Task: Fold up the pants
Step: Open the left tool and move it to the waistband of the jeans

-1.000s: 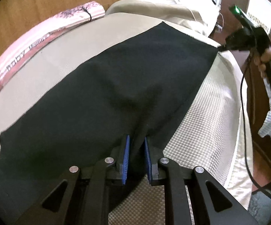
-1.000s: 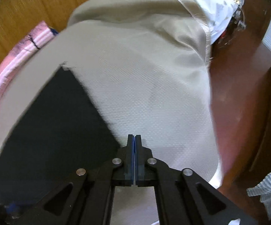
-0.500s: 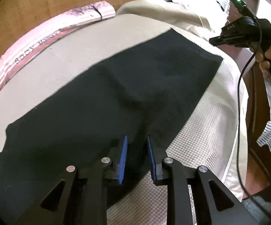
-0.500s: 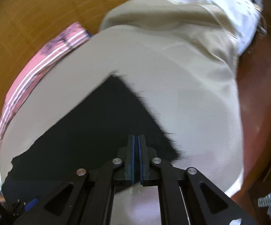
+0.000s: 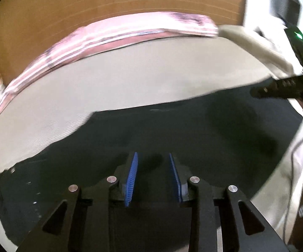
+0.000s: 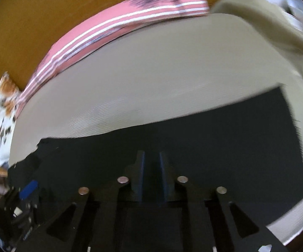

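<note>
Black pants (image 5: 193,130) lie flat across the beige bed cover (image 5: 130,79). My left gripper (image 5: 153,157) hangs over their near part. Its jaws are opening, the blue pads (image 5: 132,174) stand well apart, and no cloth is pinched between them. My right gripper (image 6: 151,155) hovers over the same pants (image 6: 214,147) near their middle. Its jaws are opening too, with a narrow gap and nothing gripped. The right gripper's black fingers (image 5: 277,88) show at the right edge of the left wrist view. The left gripper (image 6: 25,191) shows at the lower left of the right wrist view.
A pink striped folded cloth (image 5: 130,33) lies along the far edge against a wooden panel (image 5: 109,4). A bunched beige cover (image 6: 266,21) is piled at the far right. A spotted cloth (image 6: 4,100) sits at the left. A cable (image 5: 294,168) hangs at the right.
My left jaws widened and let go of the ridge of black cloth. My right jaws parted from shut, and that gripper swung from the bare cover to over the pants. Both views rolled.
</note>
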### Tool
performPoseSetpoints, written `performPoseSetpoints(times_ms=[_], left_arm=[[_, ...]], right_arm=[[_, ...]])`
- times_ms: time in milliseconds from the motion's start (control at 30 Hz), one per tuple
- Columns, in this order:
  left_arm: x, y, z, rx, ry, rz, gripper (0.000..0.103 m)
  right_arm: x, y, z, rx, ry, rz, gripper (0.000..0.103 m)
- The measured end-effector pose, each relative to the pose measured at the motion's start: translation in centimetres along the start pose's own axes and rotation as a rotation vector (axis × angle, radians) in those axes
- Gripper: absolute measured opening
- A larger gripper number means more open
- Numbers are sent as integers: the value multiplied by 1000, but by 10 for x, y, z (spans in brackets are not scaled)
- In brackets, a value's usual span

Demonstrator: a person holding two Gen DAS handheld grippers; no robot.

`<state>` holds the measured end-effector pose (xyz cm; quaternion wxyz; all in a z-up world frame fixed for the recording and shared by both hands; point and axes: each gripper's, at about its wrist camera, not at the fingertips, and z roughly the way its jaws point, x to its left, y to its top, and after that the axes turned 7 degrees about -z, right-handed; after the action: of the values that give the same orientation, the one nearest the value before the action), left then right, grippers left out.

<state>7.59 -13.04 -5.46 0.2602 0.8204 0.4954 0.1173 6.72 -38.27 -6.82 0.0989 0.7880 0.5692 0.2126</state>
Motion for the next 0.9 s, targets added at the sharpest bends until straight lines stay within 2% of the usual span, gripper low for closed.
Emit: performPoseSetpoints(times_ms=[267,400,533,700,800,900], left_arm=[[98,-7,6,-4,136,-163,32],[133,-16,2,-28,157,-212,32],[147,-27,-3,-38,139,-214,32],[152,-38,-7,-34,125,-198,32],[160,-48,-8,-16,107,-230,32],[168,-59,-8,1,76,-268,32]], right_arm=[[63,14,34,73,96,-120,19],[91,30,50,109,177,-171,26],[133,47,76,170,281,-239,34],[181,60,118,292,415,-283,36],[198,64,134,324,457,-302,36],[205,67,144,368,549,-288,37]])
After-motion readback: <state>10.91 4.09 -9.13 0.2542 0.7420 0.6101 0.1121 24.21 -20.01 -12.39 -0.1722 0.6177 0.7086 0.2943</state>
